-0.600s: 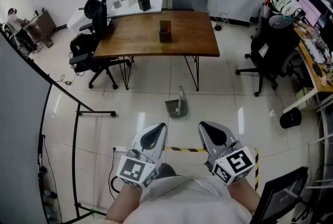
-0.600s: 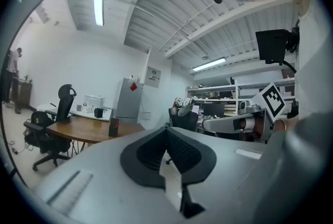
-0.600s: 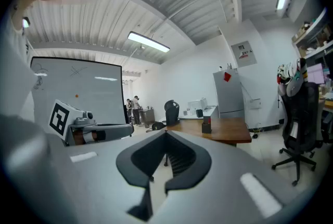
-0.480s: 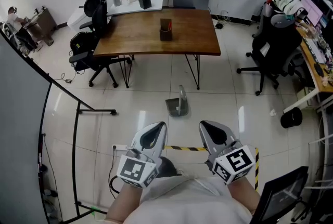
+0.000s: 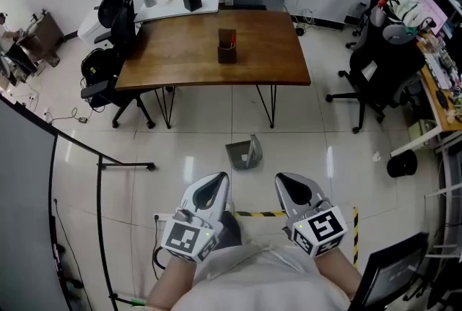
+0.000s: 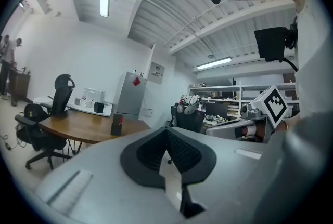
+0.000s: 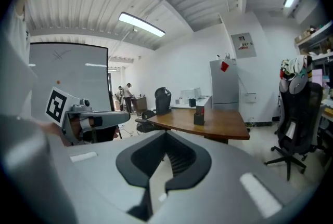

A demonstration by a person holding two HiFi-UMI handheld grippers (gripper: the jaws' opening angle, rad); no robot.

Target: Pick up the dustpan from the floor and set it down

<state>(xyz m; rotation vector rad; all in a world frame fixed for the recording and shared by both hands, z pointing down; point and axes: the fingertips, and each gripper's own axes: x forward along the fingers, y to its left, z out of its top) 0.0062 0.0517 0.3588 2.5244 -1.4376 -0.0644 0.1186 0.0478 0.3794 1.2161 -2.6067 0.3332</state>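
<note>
Office, white tile floor (image 5: 195,151): grey plastic dustpan (image 5: 242,156) untouched.
It sits ahead of left gripper (image 5: 215,183) & right gripper (image 5: 289,183), well apart; both clenched, empty. Prob. light, stiff, smooth: take it by the upright handle (image 5: 254,146), its long axis. Mouth seems to face left.

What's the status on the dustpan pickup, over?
Left gripper and right gripper both shut, empty. Dustpan on the floor ahead, untouched, short of the table. Nothing in the way.
</note>
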